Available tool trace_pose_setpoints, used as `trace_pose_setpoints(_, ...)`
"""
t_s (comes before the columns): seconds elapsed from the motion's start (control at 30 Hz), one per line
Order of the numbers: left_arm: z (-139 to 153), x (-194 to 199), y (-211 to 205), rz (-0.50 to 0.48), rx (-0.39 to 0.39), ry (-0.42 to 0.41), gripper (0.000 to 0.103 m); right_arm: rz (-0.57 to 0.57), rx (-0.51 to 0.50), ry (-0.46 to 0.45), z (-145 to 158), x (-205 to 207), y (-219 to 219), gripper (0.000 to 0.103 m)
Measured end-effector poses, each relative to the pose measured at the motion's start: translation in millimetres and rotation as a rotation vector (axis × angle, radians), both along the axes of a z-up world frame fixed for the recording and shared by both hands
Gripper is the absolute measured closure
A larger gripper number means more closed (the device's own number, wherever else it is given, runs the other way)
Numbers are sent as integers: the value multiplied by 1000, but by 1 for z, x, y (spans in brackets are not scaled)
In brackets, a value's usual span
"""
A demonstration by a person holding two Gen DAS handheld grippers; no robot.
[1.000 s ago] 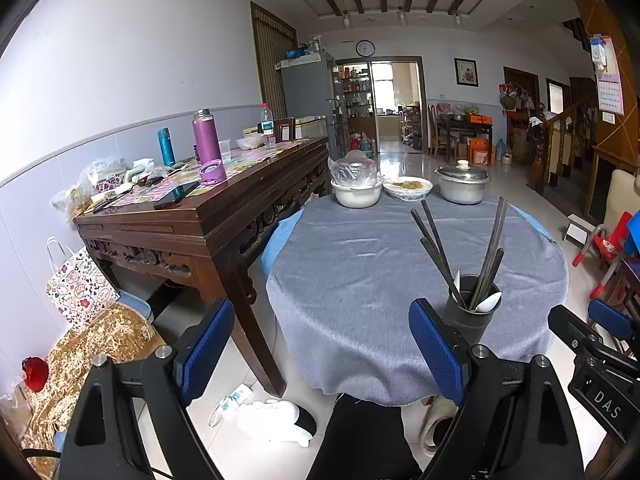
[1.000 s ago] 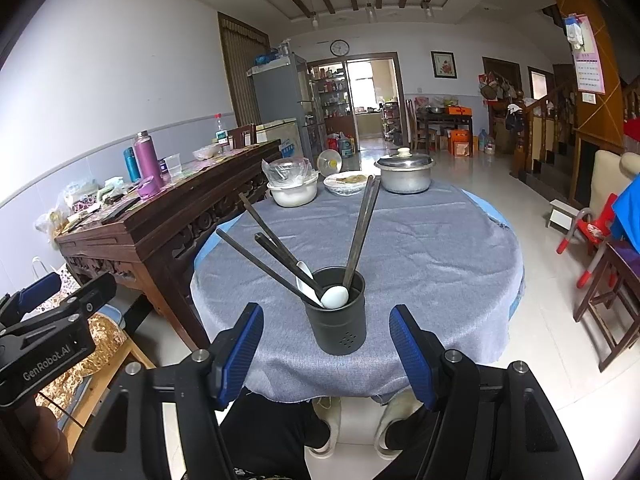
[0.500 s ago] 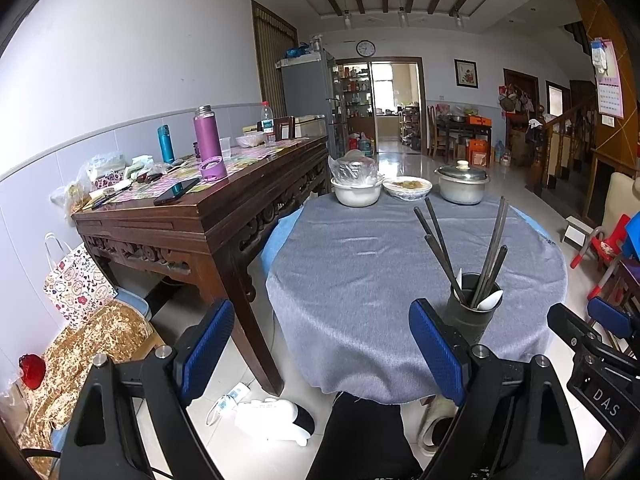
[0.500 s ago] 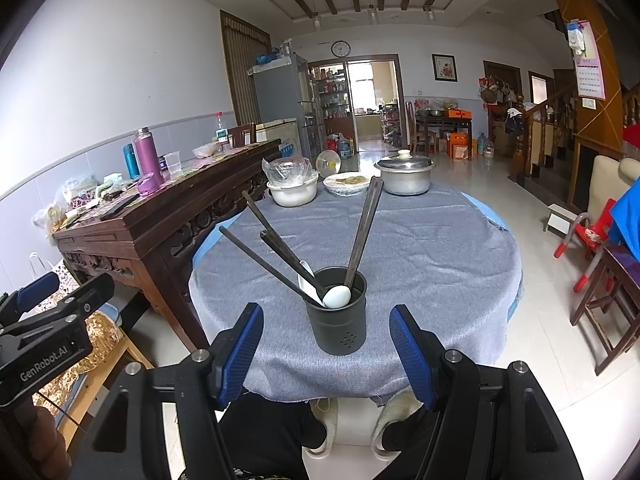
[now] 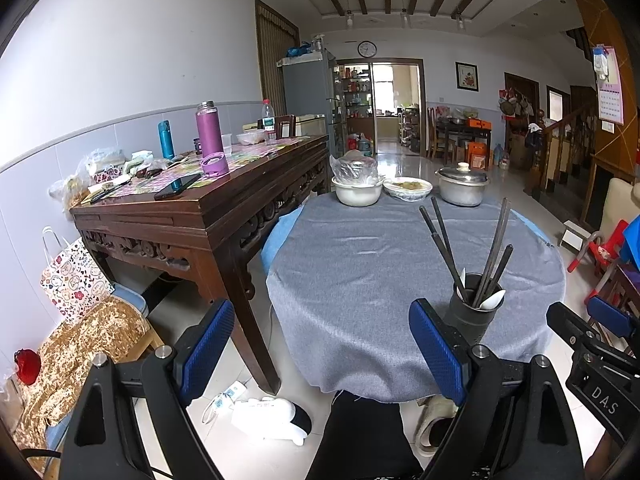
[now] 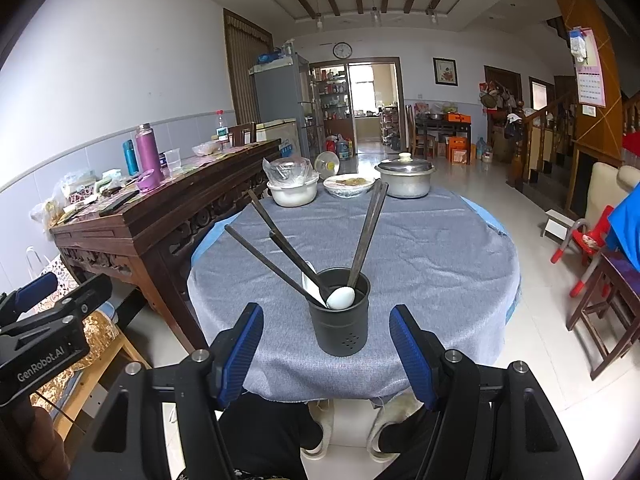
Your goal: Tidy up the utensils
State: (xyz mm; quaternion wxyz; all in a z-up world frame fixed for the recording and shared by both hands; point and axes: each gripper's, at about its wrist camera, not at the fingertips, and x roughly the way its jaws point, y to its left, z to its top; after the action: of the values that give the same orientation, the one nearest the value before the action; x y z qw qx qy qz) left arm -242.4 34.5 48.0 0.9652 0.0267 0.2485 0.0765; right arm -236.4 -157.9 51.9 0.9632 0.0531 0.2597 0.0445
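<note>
Round counter under grey cloth [image 6: 420, 264]: near edge cut off behind both tools. Right tool [image 6: 326, 350]: spread wide, empty, "DAS" legible on its body in the left view. Left tool [image 5: 322, 346]: spread wide, empty, marked "GenRobot.AI". Dark cylindrical utensil holder [image 6: 339, 320] stands near counter's front edge, partly hidden in left view. It holds dark chopsticks [image 6: 366, 236] and a white spoon [image 6: 341, 298].

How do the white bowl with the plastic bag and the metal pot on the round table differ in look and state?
The white bowl is pale and squat, while the metal pot is shiny silver and taller. The white bowl is topped by a crumpled clear plastic bag; the metal pot is closed by a fitted lid with a pale knob. Both stand at the far edge of the grey tablecloth, with a dish of food between them.
</note>
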Motion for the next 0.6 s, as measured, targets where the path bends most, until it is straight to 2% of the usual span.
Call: trace_pose_setpoints(0.6, -4, -1, 10, 5, -14, 1, 14, 0, -20, -6, -1, -2, 6, 34)
